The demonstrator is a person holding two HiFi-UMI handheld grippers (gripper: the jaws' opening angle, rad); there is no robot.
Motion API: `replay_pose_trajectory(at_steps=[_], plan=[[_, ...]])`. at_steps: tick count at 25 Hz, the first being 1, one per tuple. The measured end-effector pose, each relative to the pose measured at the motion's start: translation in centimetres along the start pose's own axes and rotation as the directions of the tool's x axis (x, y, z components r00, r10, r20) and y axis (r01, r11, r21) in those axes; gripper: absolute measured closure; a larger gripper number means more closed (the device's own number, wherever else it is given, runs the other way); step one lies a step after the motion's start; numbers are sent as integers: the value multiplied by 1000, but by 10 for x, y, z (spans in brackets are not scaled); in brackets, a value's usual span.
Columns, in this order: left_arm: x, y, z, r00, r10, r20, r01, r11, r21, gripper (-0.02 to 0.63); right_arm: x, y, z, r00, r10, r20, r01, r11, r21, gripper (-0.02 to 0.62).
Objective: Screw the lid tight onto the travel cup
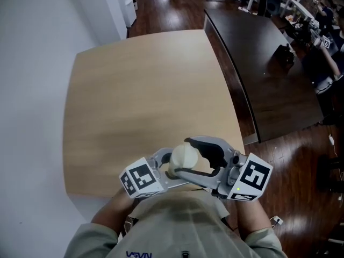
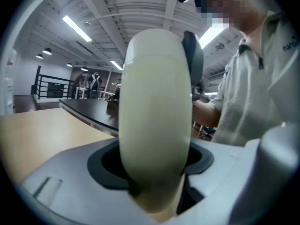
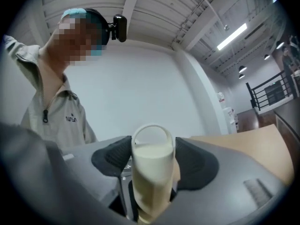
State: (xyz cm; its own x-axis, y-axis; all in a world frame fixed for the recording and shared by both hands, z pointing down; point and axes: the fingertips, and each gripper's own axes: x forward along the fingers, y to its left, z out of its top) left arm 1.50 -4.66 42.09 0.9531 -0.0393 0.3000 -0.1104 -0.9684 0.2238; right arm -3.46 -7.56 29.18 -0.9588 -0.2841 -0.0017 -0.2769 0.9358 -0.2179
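A cream travel cup [image 1: 184, 156] hangs over the near edge of the tan table [image 1: 140, 90], close to the person's chest. My left gripper [image 1: 171, 165] is shut on its body; in the left gripper view the cup [image 2: 154, 102] fills the space between the dark pads [image 2: 103, 163]. My right gripper [image 1: 201, 163] reaches around the cup from the right. In the right gripper view the cream lid [image 3: 151, 158] with its carrying loop stands between the pads of the right gripper [image 3: 152, 165]. A thin sliver of gap shows beside it, so the jaws stand open around it.
A long dark table [image 1: 258, 63] stands at the back right on the wooden floor. Seated people [image 1: 328, 42] are at the far right. A white wall [image 1: 32, 63] runs along the left. The person's torso [image 1: 183, 224] is just below the grippers.
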Motion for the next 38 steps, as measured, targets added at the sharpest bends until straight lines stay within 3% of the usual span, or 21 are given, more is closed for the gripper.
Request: replay_pose_trajectory(at_steps=[3,6,10,13,17,20,22,25,27,33,38], plan=[[2,-12,1,999,-43,0,43,999,17,291,5,14,-1,998,55,-31,-56,998,-26,308],[3,-10,1,1000,-14,0,14,1000,20,290,4,12,-3,999,35,-37,-37,998,-43,308],[2,4,-5,996,83,-21,-82,996,35,290,4,5,-6,999,-43,-31,41,997,-71,309],[1,20,-12,975,219,-46,-216,974,62,290,3,0,-16,991,-124,-48,118,988,-104,313],[0,46,-21,904,421,-73,-416,906,75,291,10,-10,-26,972,-228,-60,220,969,-113,313],[-4,63,-37,819,563,-110,-563,826,35,293,15,-20,-35,938,-340,-70,332,938,-98,313],[-6,72,-46,768,626,-137,-629,777,22,293,14,-29,-42,905,-417,-79,412,908,-75,312],[-6,80,-55,723,673,-156,-679,734,19,293,14,-36,-53,865,-492,-98,488,871,-62,311],[-6,81,-64,718,676,-164,-686,728,-1,293,16,-38,-61,858,-501,-112,497,865,-61,313],[-2,78,-76,752,640,-160,-653,756,-49,293,25,-41,-77,889,-430,-157,426,903,-59,310],[-1,85,-82,769,623,-141,-635,770,-61,291,32,-44,-82,898,-410,-161,397,912,-104,310]])
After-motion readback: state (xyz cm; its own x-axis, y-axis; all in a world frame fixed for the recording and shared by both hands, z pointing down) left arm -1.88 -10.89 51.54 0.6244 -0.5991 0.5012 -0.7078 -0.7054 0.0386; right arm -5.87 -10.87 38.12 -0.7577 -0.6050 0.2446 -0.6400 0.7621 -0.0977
